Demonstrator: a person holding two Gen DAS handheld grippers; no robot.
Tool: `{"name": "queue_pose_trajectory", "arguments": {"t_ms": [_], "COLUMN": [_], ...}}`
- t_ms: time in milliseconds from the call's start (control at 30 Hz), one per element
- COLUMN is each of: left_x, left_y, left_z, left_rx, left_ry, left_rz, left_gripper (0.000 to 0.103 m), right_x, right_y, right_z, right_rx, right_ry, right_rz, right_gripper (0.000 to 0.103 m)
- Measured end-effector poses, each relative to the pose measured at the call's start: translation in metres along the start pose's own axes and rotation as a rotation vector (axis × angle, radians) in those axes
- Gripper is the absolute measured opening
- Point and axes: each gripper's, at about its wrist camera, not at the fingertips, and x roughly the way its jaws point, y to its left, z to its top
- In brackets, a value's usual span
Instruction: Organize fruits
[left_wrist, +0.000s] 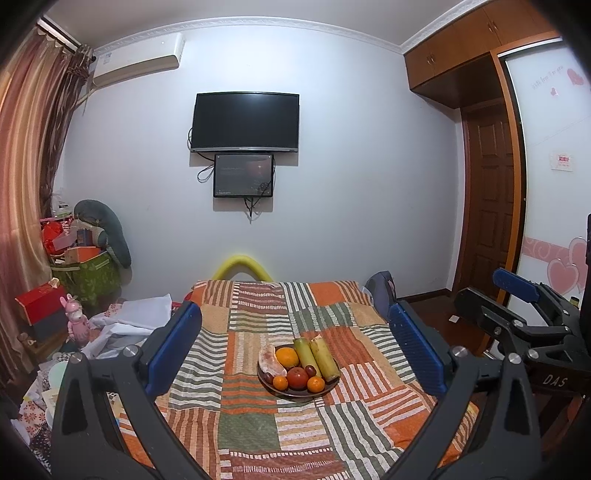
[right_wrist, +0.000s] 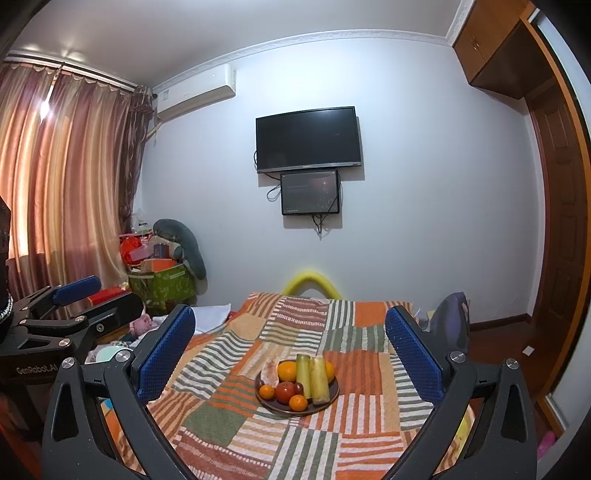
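On the patchwork bedspread (left_wrist: 258, 435) sits a dark round plate (left_wrist: 295, 392), and everything worth watching is gathered on it: a big orange (left_wrist: 287, 357) toward the back, a pale pink-fleshed wedge of fruit (left_wrist: 269, 360) along the plate's left side, two yellow-green cut stalks (left_wrist: 317, 357) lying side by side on the right, a red tomato-like fruit (left_wrist: 297, 377) near the front with a small mandarin (left_wrist: 280, 382) to its left and another (left_wrist: 316, 384) to its right, and a dark grape or two tucked between them. No fruit lies on the cloth off the plate that I can see. The left gripper (left_wrist: 291, 350) hangs well back from the plate with its blue pads (left_wrist: 171, 347) spread wide and nothing between them; the right gripper (right_wrist: 290, 354) is held the same way, jaws wide apart and empty, also short of the plate. This fits two stages equally: fruit piled on the plate waiting to be sorted out, or fruit already gathered there with both tools drawn back. I can't tell which from here. If any piece is to be handled, I'd judge the crowding matters most, since the pieces touch one another and the round ones would roll if nudged.
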Motion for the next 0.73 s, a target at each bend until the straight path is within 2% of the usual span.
{"name": "queue_pose_trajectory", "arguments": {"t_ms": [733], "left_x": [0.0038], "left_y": [0.0001], "left_z": [-0.0032], "left_rx": [-0.013], "left_ry": [0.008], "left_rz": [-0.01], "left_gripper": [0.103], "right_x": [-0.0019], "right_y": [-0.0009], "right_z": [0.0023], "right_rx": [0.0], "right_ry": [0.009], "right_rz": [-0.02], "right_gripper": [0.103]}}
